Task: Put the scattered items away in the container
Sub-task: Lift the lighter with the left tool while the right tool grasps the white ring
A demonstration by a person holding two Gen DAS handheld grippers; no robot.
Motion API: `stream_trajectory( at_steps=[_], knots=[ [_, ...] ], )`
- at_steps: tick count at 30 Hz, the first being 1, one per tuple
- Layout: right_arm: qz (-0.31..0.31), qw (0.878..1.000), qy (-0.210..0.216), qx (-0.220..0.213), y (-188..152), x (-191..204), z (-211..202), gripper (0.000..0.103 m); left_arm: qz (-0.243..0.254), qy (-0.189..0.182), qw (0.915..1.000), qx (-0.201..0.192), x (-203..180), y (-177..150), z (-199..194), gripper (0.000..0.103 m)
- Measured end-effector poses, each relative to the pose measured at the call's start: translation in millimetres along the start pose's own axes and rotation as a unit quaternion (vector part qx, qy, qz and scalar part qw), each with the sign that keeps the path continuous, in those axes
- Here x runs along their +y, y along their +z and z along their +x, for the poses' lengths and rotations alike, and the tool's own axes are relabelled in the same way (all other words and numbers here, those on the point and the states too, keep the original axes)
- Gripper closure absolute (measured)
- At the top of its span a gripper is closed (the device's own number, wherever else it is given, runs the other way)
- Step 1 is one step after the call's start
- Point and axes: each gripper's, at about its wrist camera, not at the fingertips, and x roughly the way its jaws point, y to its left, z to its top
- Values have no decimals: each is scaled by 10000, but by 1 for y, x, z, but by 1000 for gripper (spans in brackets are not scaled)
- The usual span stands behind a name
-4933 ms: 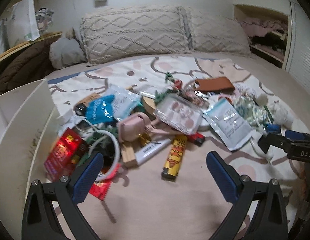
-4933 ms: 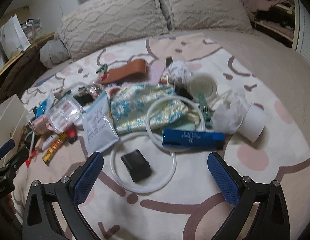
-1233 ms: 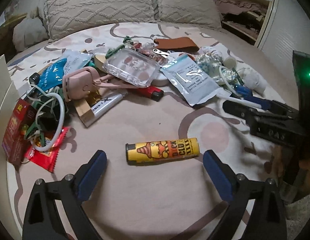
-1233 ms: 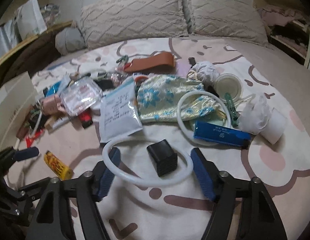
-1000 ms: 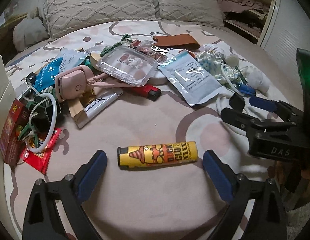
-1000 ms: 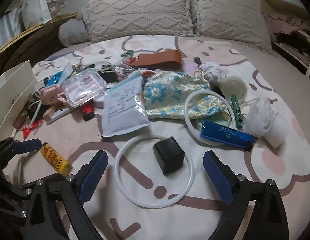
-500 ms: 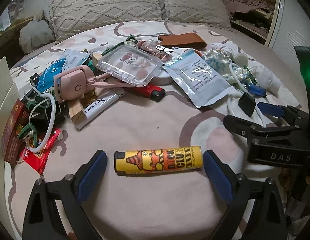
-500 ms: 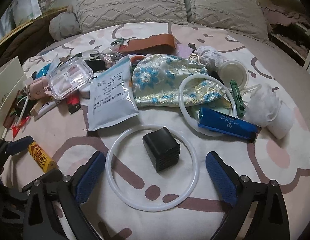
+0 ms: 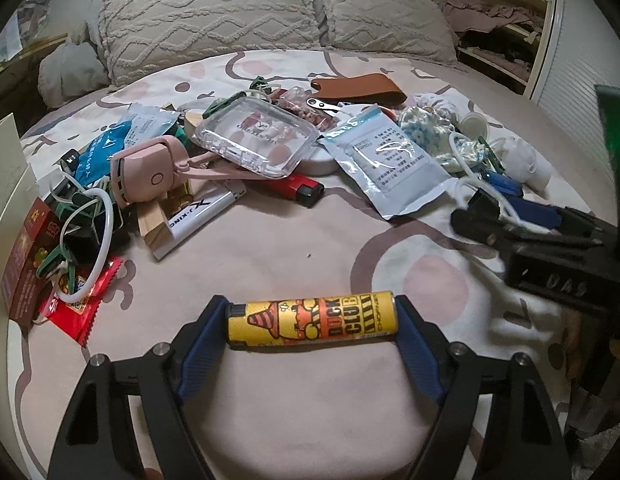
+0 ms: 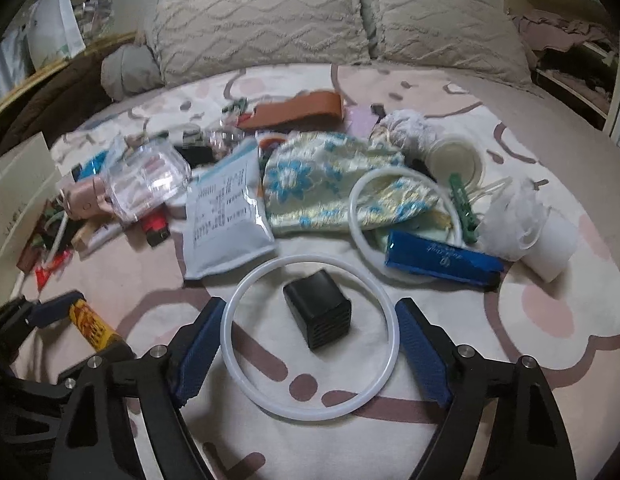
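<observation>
Now yellow lighter (image 9: 312,319) clamped endwise, left fingers (image 9: 198,346), bare bedspread (image 9: 310,408) below.

The lighter (image 9: 312,321) is yellow with orange and black cartoon print. The ring (image 10: 310,347) is white, the cube (image 10: 318,314) black, the box (image 10: 442,260) blue. The pouch (image 10: 334,182) is pale with blue flowers. The bedspread (image 9: 310,240) is cream with pink blotches and brown outlines.

Two beige knitted pillows (image 9: 266,12) are propped side by side at the head of a bed, whose cover (image 9: 310,248) is patterned pink and brown. Crumpled clothes (image 9: 494,28) are piled in a recessed shelf beyond.
</observation>
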Motion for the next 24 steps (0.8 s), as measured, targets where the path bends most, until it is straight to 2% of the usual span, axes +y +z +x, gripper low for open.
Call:
stream_trajectory(
  at_steps=[5,8,24],
  knots=[
    [140,9991,52,-396,7,-5,-16,18,8,89,9999,-60,2,0,-4,22],
    [183,9986,122,-482,8,-6,-21,18,16,135,9998,-110,5,0,-8,22],
    [-603,9953,740,-183,-3,42,-22,18,-75,662,9977,-121,29,-10,-20,22]
  ],
)
